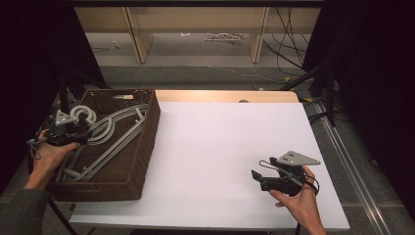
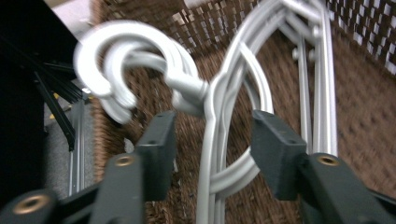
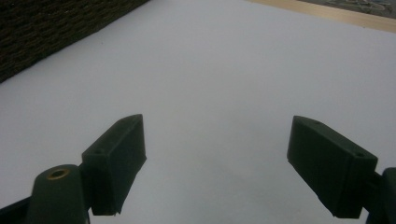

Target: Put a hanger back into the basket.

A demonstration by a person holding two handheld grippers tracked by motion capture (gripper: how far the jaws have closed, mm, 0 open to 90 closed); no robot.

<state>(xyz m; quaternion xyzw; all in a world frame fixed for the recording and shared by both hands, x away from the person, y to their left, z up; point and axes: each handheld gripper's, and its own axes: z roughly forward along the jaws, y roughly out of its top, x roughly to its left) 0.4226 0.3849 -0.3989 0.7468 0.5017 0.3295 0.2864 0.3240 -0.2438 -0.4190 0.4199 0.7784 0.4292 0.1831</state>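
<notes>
High view: wicker basket (image 1: 142,152) sits at the left end of the white worktop (image 1: 215,161), holding a stack of grey hangers (image 1: 105,142) laid lengthwise, hooks toward the far left corner. Left gripper (image 1: 78,128) hangs over the basket's left rim by the hooks, held in the left hand (image 1: 49,152). Right gripper (image 1: 259,178) rests low over the bare worktop near the right front, in the right hand (image 1: 298,198), well apart from the basket. Left gripper view: fingers (image 2: 159,144) stand partly apart, with the necks of the hangers (image 2: 217,140) running up between them; the pads do not press on the plastic, gap visible on both sides. Hooks (image 2: 126,65) curl up-left of the fingers, slightly blurred, over the basket wall. No earlier frame to compare. Right gripper view: fingers (image 3: 116,158) spread wide, nothing between them; white worktop below, a strip of basket (image 3: 46,32) at upper left.
</notes>
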